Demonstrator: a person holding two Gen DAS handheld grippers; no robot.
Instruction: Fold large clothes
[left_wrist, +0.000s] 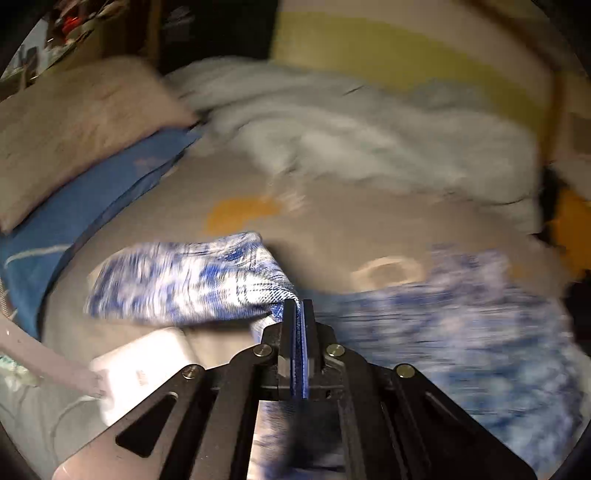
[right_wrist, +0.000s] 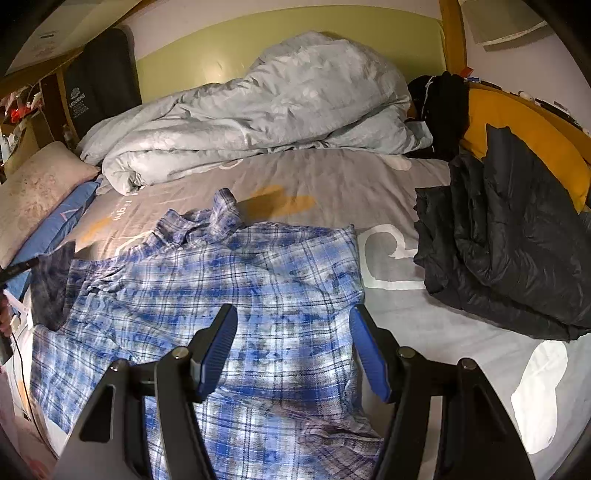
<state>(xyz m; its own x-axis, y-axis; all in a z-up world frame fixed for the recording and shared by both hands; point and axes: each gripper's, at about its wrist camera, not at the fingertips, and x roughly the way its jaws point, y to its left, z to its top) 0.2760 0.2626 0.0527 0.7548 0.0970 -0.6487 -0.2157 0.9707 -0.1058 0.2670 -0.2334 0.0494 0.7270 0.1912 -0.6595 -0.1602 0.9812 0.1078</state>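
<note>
A blue and white plaid shirt (right_wrist: 229, 288) lies spread on the grey bed sheet (right_wrist: 332, 177). My left gripper (left_wrist: 298, 306) is shut on a part of the plaid shirt (left_wrist: 177, 280). The pinched cloth hangs lifted off the sheet, reaching out to the left of the fingertips. This view is blurred, and which part of the shirt it is I cannot tell. My right gripper (right_wrist: 293, 312) hovers open over the shirt's lower middle, with nothing between its blue pads. At the left edge of the right wrist view a dark, blurred flap of the shirt (right_wrist: 51, 284) stands raised.
A crumpled pale grey duvet (right_wrist: 258, 110) fills the far side of the bed. A black puffer jacket (right_wrist: 498, 240) lies heaped at the right. A beige pillow (right_wrist: 37, 192) on a blue one (right_wrist: 55, 225) sits at the left. A white box with cables (left_wrist: 144, 369) lies near the left gripper.
</note>
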